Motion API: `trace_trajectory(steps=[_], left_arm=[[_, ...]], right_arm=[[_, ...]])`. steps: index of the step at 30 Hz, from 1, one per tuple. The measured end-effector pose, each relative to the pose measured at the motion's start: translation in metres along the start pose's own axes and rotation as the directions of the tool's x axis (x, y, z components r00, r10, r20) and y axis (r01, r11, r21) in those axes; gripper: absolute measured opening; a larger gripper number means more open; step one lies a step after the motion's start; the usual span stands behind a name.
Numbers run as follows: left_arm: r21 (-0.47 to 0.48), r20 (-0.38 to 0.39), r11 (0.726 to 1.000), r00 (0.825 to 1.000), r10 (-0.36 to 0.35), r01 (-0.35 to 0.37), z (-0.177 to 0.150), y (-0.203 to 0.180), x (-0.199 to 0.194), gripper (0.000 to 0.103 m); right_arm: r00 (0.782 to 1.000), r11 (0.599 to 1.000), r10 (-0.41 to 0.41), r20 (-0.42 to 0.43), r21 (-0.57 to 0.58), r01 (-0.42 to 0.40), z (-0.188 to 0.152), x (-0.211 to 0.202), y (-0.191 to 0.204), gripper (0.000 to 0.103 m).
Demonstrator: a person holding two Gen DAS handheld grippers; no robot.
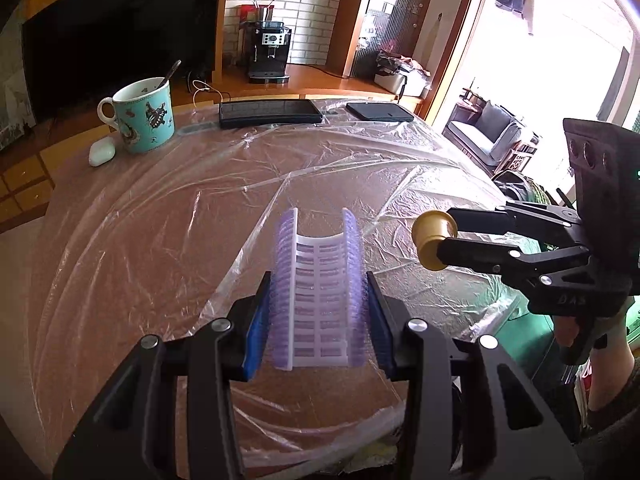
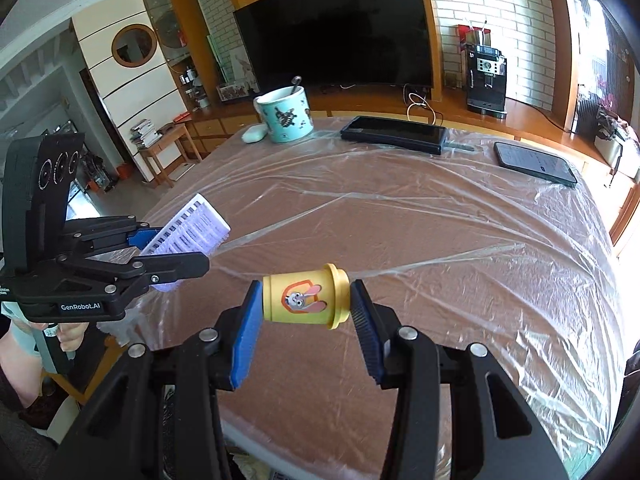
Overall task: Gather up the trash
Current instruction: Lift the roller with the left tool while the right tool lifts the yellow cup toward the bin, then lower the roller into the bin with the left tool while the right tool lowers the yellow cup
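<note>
My left gripper (image 1: 318,320) is shut on a white and purple blister strip (image 1: 318,292), bent between the pads and held above the table. It also shows in the right wrist view (image 2: 188,232), at the left. My right gripper (image 2: 306,308) is shut on a small yellow cup (image 2: 306,300) with a rabbit sticker, held sideways above the table. In the left wrist view the yellow cup (image 1: 432,240) sits in the right gripper (image 1: 440,242) at the right.
The table (image 2: 400,240) is covered with clear plastic film. At its far side stand a teal mug with a spoon (image 1: 144,118), a white earbud case (image 1: 102,152), a black tablet (image 1: 270,114) and a phone (image 1: 380,112). A TV and coffee machine stand behind.
</note>
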State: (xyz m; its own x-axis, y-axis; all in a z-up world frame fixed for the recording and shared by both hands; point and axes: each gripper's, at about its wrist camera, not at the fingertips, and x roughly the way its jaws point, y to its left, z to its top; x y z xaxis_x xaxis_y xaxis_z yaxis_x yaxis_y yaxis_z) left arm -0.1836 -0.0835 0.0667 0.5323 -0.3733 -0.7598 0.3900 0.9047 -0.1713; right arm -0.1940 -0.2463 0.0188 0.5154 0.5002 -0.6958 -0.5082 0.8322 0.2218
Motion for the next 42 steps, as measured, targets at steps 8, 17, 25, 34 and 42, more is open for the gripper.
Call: trace_trajectory(steps=[8,17,25,34,42], left_arm=[[0.028,0.01,0.999,1.0,-0.02,0.019,-0.026,-0.015,-0.03,0.045],[0.024,-0.012,0.999,0.999,-0.048,0.048,-0.059,-0.022,-0.048,0.045],[0.07,-0.05,0.994,0.996,-0.079,0.082,-0.085,-0.038,-0.06,0.045],[0.099,-0.126,0.99,0.988,-0.087,0.1,-0.114,-0.049,-0.049,0.045],[0.125,-0.18,0.991,0.983,-0.028,0.051,-0.133,-0.052,-0.024,0.045]], right_arm=[[1.0,0.999,0.024,0.002,-0.03,-0.024,-0.02,-0.024,0.024,0.044],[0.999,0.998,0.047,-0.015,-0.042,-0.048,-0.046,-0.044,0.043,0.044],[0.997,0.995,0.069,-0.037,-0.071,-0.071,-0.071,-0.061,0.061,0.044],[0.993,0.994,0.072,-0.095,-0.073,-0.079,-0.099,-0.058,0.074,0.044],[0.986,0.996,0.027,-0.164,-0.084,-0.041,-0.122,-0.035,0.076,0.044]])
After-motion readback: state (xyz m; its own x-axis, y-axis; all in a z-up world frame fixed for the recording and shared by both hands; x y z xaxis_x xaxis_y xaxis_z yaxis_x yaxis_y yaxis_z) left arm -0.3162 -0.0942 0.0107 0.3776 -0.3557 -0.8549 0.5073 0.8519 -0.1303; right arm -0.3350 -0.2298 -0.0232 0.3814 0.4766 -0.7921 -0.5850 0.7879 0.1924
